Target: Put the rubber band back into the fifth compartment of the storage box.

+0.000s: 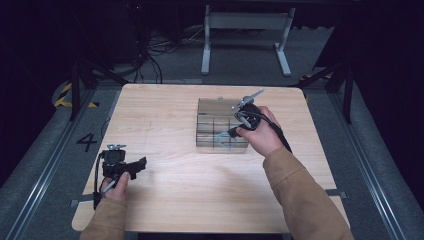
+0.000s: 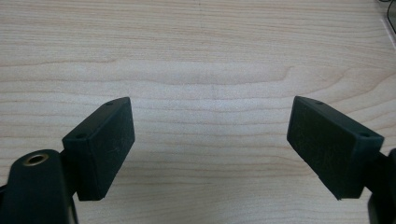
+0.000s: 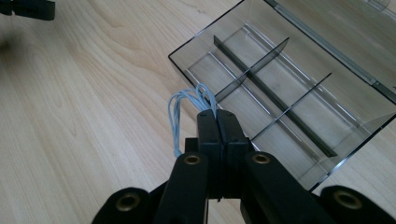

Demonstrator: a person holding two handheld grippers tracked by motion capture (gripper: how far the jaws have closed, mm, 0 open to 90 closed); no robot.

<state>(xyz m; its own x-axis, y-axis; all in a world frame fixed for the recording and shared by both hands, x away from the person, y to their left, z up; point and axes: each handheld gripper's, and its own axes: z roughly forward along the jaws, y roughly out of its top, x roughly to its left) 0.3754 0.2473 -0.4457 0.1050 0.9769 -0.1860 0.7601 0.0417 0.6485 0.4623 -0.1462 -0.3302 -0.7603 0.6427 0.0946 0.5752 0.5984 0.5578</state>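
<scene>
Overhead, right gripper (image 3: 217, 114) pinches one wire bundle (image 3: 187, 109) above one divided box (image 3: 299, 79); left gripper (image 2: 210, 140) spread.

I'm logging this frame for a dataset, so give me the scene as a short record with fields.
surface: wooden table
box: clear divided box, lid open, compartments look empty
left gripper: open, over bare table, holding nothing
right gripper: shut on a bundle of thin pale wire, at the box's near edge
wire: looped, hanging over the table beside the box's wall
</scene>
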